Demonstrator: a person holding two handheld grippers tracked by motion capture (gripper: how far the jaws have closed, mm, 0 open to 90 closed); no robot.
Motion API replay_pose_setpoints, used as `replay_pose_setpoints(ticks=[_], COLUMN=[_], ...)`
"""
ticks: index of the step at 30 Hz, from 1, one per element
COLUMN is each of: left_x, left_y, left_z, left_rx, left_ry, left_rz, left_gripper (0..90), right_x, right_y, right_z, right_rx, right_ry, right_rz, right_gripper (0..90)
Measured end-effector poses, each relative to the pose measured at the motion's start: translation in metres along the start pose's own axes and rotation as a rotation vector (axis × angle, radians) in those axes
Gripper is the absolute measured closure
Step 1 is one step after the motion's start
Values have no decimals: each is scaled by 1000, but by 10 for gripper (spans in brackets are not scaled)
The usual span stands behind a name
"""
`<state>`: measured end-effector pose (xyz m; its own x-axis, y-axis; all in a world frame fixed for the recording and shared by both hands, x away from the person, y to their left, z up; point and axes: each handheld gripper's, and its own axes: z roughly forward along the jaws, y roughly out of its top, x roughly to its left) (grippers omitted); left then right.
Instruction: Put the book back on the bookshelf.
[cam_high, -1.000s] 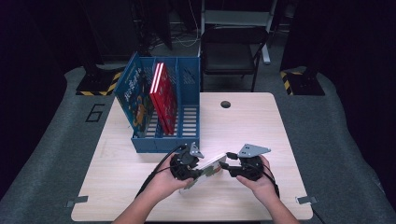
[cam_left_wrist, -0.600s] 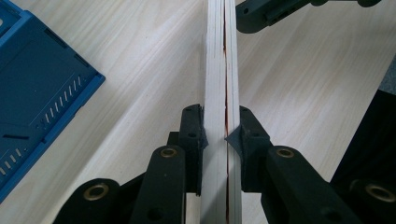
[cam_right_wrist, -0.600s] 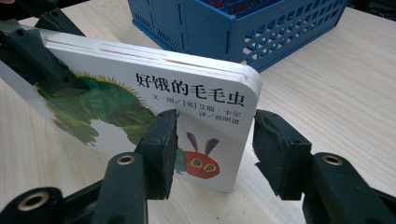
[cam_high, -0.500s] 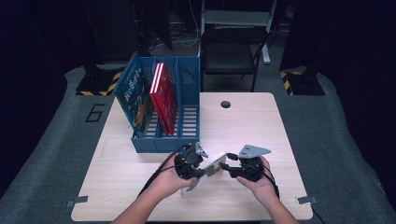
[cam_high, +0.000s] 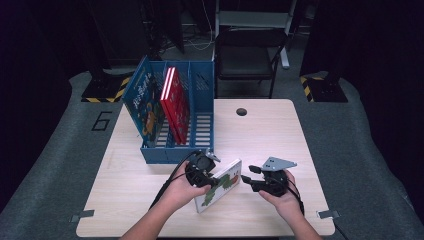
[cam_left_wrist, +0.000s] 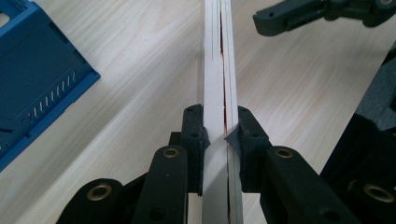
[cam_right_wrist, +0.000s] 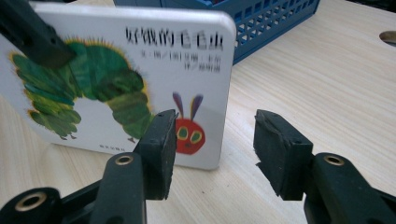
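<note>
Caterpillar board book (cam_high: 220, 184): upright on desk (cam_high: 260, 135) before blue file rack (cam_high: 172, 150), clamped edgewise in left gripper (cam_left_wrist: 219, 135) fingers. Right gripper (cam_right_wrist: 212, 140) fingers parted, empty, just beside cover. Red book (cam_high: 176, 102) already racked; slotting of this one pending.

Hand-held gripper (cam_left_wrist: 215, 135) clamps book (cam_left_wrist: 219, 70) edge-on — above table (cam_left_wrist: 140, 84).

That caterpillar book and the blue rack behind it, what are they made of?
The book looks like thick cardboard: seen edge-on, its pages are stiff pale slabs, and the cover has a slight sheen. The rack seems to be moulded plastic, uniformly blue, with slotted walls and floor. The table is probably wood-look laminate, pale with printed grain.
</note>
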<state>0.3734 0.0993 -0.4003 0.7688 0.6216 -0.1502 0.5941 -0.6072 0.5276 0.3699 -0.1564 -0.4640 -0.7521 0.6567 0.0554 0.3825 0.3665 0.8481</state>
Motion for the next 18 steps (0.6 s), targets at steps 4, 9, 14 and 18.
replay_pose_setpoints(ticks=[4,9,14,18], left_x=[6,10,16,20], left_y=[5,12,21,28], left_z=[-5,-13,-20,-24], left_rx=[-11,-43,-55,-66], left_ry=[23,31,36,39], left_rz=[-5,-45,-58,-79], left_gripper=[769,768,768,768], right_x=[-1,-2,-4,-5], right_y=[-2,-3,-5,-7], right_z=[-1,-1,-1,-1], right_rx=[4,9,17,25], right_ry=[-3,1,-12,-20], right_rz=[6,6,11,19], right_gripper=[491,491,491,491])
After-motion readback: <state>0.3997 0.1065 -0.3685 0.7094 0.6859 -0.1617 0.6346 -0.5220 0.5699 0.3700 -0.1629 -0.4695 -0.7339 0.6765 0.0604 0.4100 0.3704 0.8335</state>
